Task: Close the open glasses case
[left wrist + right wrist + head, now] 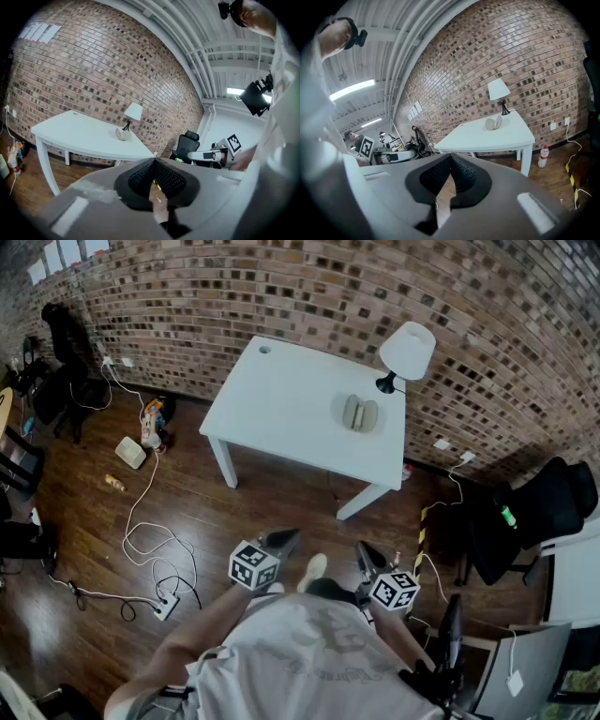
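Here's the picture: the glasses case lies open on the white bench, its 2 halves spread. It sits just beside the foot of the lamp, toward the bench's right end by the brick wall. Both claws are well apart from it, held low in front of the person, with wooden floor between them and the bench. Left claw: tips together, nothing between them. Right claw: pinched together as well, and empty. So the step in hand looks like the approach, and the closing itself is not begun. To do it well, I'd say walk in, come at the case from the bench's front edge and keep clear of the lamp. Then steady 1 half with 1 claw and push the other half over with the second claw until the 2 meet. Closed tips should serve fine for pushing. The count: 1 case, 1 lamp, 1 bench, 2 claws.
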Demonstrator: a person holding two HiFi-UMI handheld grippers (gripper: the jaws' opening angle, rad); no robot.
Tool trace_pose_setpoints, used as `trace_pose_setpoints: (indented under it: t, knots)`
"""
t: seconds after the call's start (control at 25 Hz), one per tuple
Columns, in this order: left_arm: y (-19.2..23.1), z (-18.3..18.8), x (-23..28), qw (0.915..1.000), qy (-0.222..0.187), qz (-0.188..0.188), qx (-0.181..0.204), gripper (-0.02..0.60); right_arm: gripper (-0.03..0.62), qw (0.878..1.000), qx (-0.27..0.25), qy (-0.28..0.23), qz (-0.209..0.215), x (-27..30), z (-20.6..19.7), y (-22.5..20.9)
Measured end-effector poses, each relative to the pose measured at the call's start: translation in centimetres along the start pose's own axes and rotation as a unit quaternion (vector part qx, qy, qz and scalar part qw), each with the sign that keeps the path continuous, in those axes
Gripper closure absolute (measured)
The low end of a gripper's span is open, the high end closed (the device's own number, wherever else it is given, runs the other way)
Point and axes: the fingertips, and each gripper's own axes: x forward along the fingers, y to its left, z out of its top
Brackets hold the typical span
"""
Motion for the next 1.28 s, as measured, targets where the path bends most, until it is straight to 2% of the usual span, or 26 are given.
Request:
trace_pose_setpoints:
  t: [0.24,0.44,0.76,1.0,1.12,1.28]
  knots:
    - [1.2,2.0,5.9,0.9999,0.01,-0.002,0.009,0.575,0.586,1.0,0.01,0.003,-0.007,2.2,1.9,-6.2]
    - [3.0,2.5,10.3,0.9994,0.033,0.01,0.006,0.575,0.586,1.0,0.005,0.013,0.013,4.9,3.7,-9.6]
    - [5.4,8.5,18.0,0.9988,0.033,0.028,0.023,0.575,0.586,0.999,0.008,0.011,0.031,9.5,9.7,-15.9]
    - [6.9,10.7,21.9,0.9973,0.037,0.051,0.037,0.575,0.586,0.999,0.007,0.008,0.048,11.5,13.1,-20.0]
    - [7.7,11.1,22.3,0.996,0.042,0.068,0.04,0.575,0.586,0.998,0.014,0.012,0.052,11.9,13.4,-21.1]
    - [8.7,12.0,23.2,0.9954,0.05,0.07,0.042,0.575,0.586,0.998,0.025,0.018,0.046,13.2,13.7,-22.5]
